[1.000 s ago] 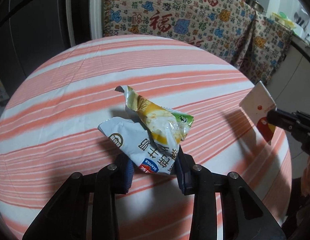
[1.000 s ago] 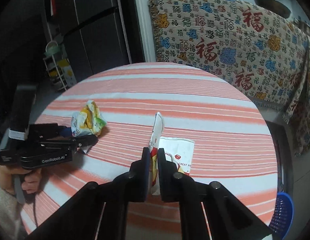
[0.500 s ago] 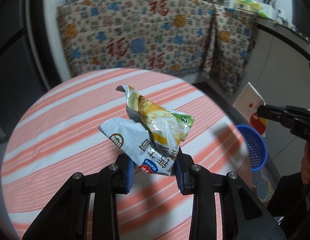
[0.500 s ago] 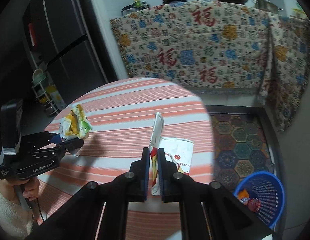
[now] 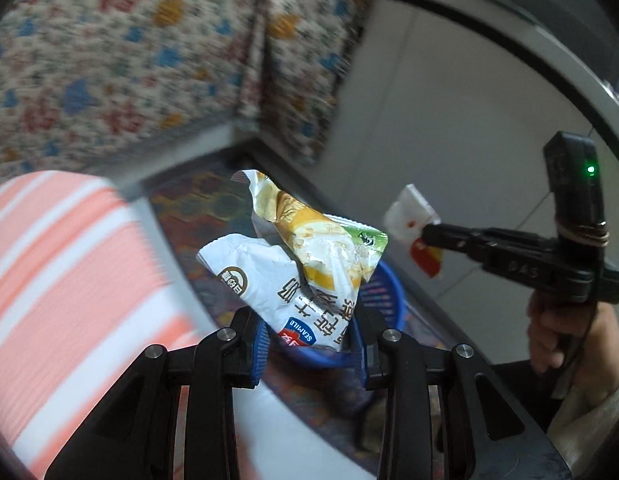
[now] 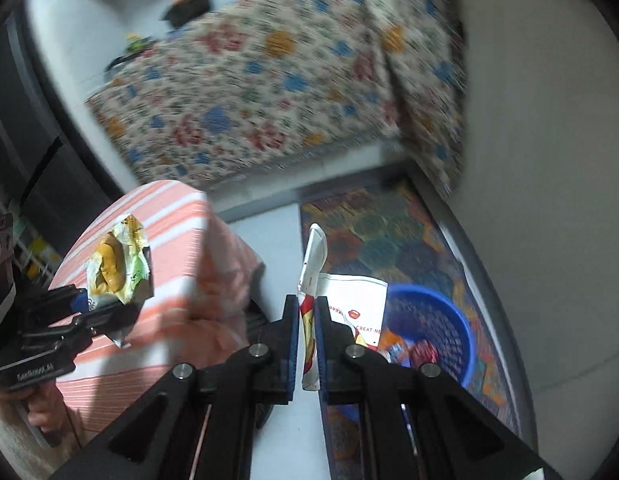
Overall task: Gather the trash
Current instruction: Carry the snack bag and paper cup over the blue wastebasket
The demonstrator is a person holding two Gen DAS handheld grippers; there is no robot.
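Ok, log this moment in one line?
left hand-held gripper: shut on crumpled wrappers | right hand-held gripper: shut on white packet | blue basket: on floor, below

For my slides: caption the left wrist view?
Left gripper carries crumpled wrappers above a blue basket; right gripper holds a packet.

We see a blue basket [image 6: 449, 320], an orange-and-white striped tablecloth [image 5: 49, 260], a yellow-green wrapper [image 5: 329, 248] and a red-and-white packet [image 6: 313, 280].

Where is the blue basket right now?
The blue basket sits on the patterned floor mat, low and right in the right wrist view, beside the striped table and below the white wrapper.
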